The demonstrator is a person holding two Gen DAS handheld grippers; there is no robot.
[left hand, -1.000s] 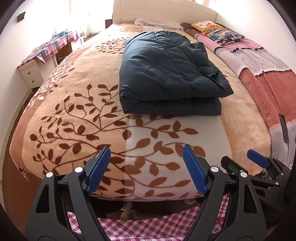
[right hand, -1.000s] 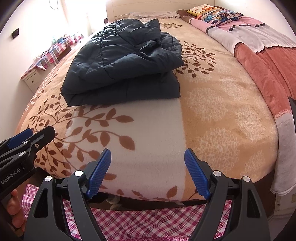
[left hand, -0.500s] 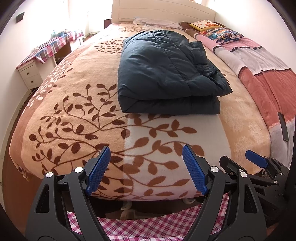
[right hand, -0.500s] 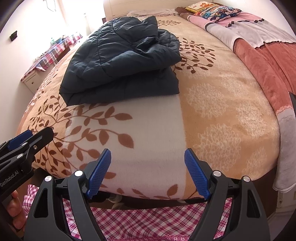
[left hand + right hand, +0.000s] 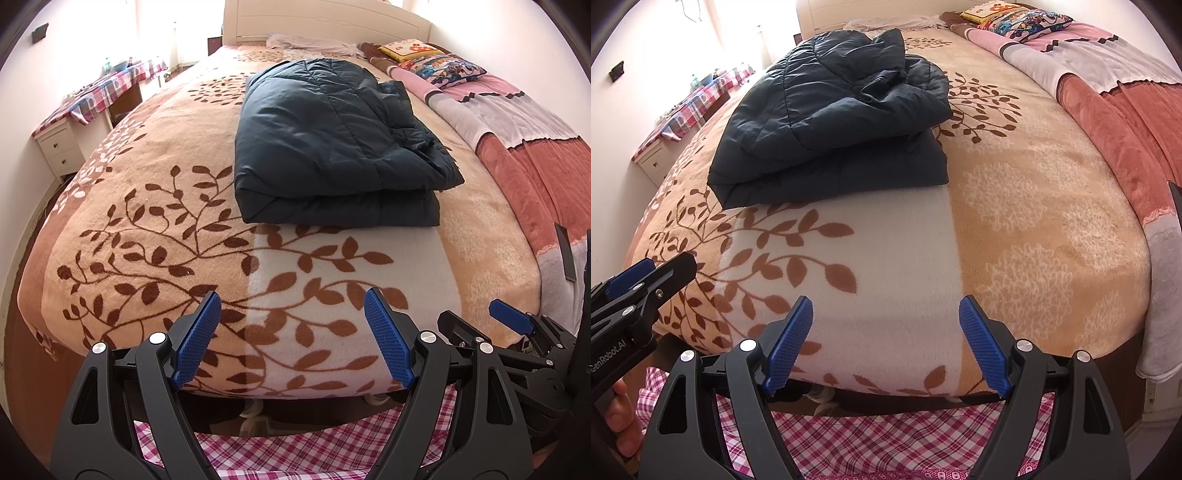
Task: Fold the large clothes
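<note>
Two grippers hang side by side at the foot of the bed, and we see both with their jaws spread wide and nothing between the blue pads. Our left gripper (image 5: pixel 291 339) frames only the leaf-patterned blanket (image 5: pixel 155 206) beneath it; the right gripper (image 5: pixel 886 343) frames the white band of the same blanket. Neither touches the bedding. In the left wrist view the right gripper shows at the lower right edge, and in the right wrist view the left gripper juts in from the lower left, with a few fingers (image 5: pixel 622 417) of the person's hand wrapped on its handle. Below both tools we see pink and white checked cloth (image 5: pixel 886 432), close to the cameras.

Beyond the jaws, well apart from them, the dark blue padded jacket (image 5: pixel 332 147) lies on the blanket near the middle of the bed. It is folded into a thick stack, with a smooth folded edge facing us and a looser, rumpled layer on top toward its right side.

To the right of the jacket a pink, grey and rust-coloured quilt (image 5: pixel 517 140) runs along the bed's side. At the far end we make out two patterned pillows (image 5: pixel 439 66), some pale cloth and the white headboard (image 5: pixel 325 18). Along the left wall stands a white cabinet (image 5: pixel 61 151) with two drawers, and a desk covered in a checked tablecloth (image 5: pixel 107 88).
</note>
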